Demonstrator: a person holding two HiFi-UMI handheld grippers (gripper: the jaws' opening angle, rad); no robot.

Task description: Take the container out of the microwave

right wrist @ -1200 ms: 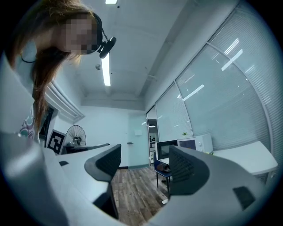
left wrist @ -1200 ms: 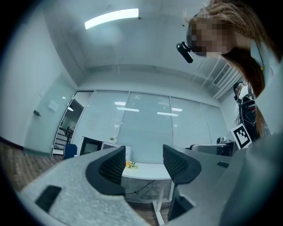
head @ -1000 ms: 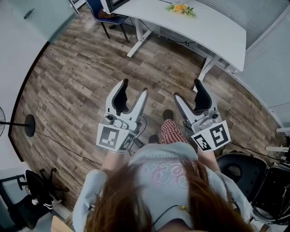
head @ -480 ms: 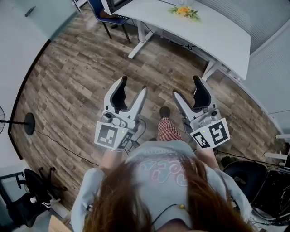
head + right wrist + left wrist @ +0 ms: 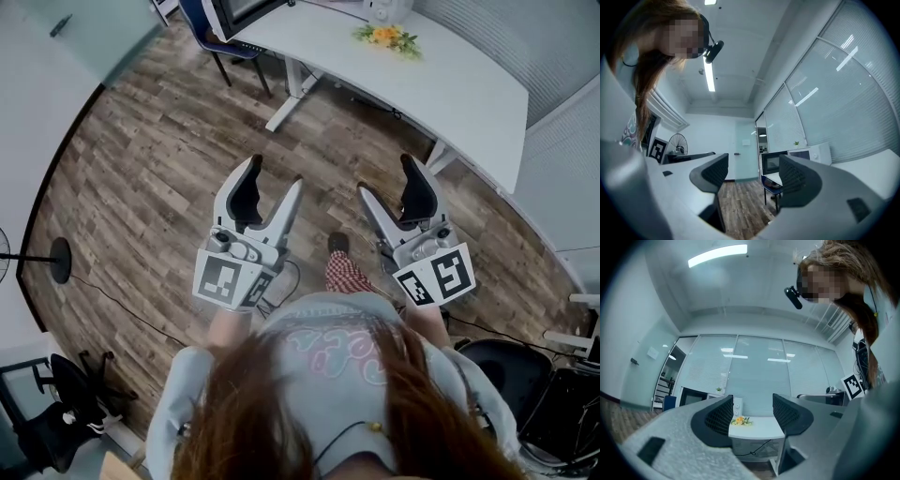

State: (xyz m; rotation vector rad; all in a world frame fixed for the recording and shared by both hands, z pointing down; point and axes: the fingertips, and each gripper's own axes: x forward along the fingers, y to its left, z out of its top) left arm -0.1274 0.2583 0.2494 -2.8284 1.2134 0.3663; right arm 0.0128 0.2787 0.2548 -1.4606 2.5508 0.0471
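Observation:
The microwave stands at the left end of the white desk, white with a dark door window, also visible as the microwave and at the top edge as the microwave. No container shows in any view. My left gripper and right gripper are held side by side over the wood floor, short of the desk, both pointing towards it. The left gripper is open with nothing between its jaws. The right gripper is likewise open and empty.
A bunch of yellow flowers lies on the desk near the microwave. A blue chair stands by the desk's left end. A fan stand is on the floor at left, a black office chair at lower right.
The desk and flowers have slid lower and nearer in the head view as the person walks towards them. Both grippers are carried forward, still open.

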